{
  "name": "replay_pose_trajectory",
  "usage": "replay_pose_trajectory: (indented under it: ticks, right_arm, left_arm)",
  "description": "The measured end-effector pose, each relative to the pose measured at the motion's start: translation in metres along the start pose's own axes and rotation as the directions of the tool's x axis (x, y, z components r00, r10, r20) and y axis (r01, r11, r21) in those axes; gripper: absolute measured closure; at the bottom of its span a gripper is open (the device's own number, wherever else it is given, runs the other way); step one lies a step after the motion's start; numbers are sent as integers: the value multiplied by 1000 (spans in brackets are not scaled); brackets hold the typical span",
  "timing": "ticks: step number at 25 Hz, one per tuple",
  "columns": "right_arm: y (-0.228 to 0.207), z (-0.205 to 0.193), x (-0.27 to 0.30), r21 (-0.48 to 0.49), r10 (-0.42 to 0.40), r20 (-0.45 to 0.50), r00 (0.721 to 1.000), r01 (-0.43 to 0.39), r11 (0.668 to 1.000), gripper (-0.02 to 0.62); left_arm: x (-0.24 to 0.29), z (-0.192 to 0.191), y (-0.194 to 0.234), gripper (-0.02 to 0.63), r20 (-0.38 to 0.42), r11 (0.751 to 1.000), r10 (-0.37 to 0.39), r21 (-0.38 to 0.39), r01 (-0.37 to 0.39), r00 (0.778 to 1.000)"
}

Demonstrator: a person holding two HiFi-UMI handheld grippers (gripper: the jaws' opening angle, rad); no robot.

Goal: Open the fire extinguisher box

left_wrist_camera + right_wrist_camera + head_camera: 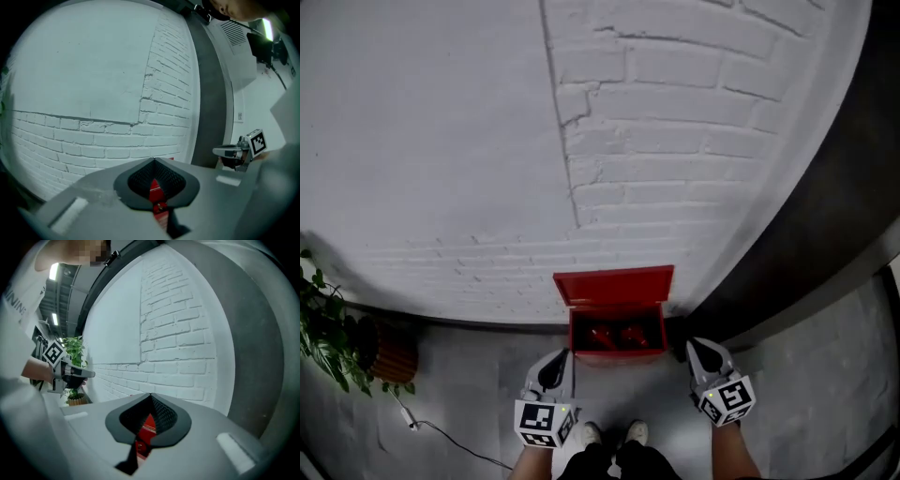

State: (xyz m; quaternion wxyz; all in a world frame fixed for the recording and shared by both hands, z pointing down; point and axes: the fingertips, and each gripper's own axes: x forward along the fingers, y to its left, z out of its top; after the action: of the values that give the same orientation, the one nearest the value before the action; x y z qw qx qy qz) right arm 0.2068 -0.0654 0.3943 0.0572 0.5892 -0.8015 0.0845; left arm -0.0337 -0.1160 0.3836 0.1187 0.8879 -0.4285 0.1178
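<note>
Box (pixel 616 314) is standing lid-up at wall (pixel 441 141); L gripper (pixel 555 366) & R gripper (pixel 701 354) are hovering before it, both closed, empty.

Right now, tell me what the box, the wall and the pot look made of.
Box: probably painted sheet metal; smooth, even red, with a thin, crisp lid edge.
Wall: brick under matt white paint at right, where courses and joints show; the left part is smoother, perhaps render.
Pot: orange-brown and ribbed, terracotta or plastic; too small to tell.
</note>
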Motion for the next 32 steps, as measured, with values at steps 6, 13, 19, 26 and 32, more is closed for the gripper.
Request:
replay_pose_trajectory:
  ticks: [6, 13, 19, 26, 32]
  right_arm:
    - [35, 19, -39, 40, 16, -35, 999, -14, 999, 588]
    - [52, 62, -36, -12, 18, -10, 1000, -18, 1000, 589]
    - [49, 100, -41, -1, -15, 42, 999, 16, 1000, 589]
    - [52, 118, -42, -32, -11, 74, 997, 13, 999, 589]
    - [57, 113, -45, -24, -19, 69, 997, 21, 1000, 589]
  left_arm:
    - [-28, 23, -21, 601, 16, 999, -23, 24, 22, 1000]
    - [-50, 49, -21, 601, 44, 1000, 7, 21, -8, 999]
    - [-58, 73, -15, 601, 77, 1000, 11, 18, -12, 997]
    - [-59, 84, -10, 601, 99, 1000, -3, 21, 1, 995]
    - [-61, 86, -13, 601, 96, 999, -23, 27, 20, 995]
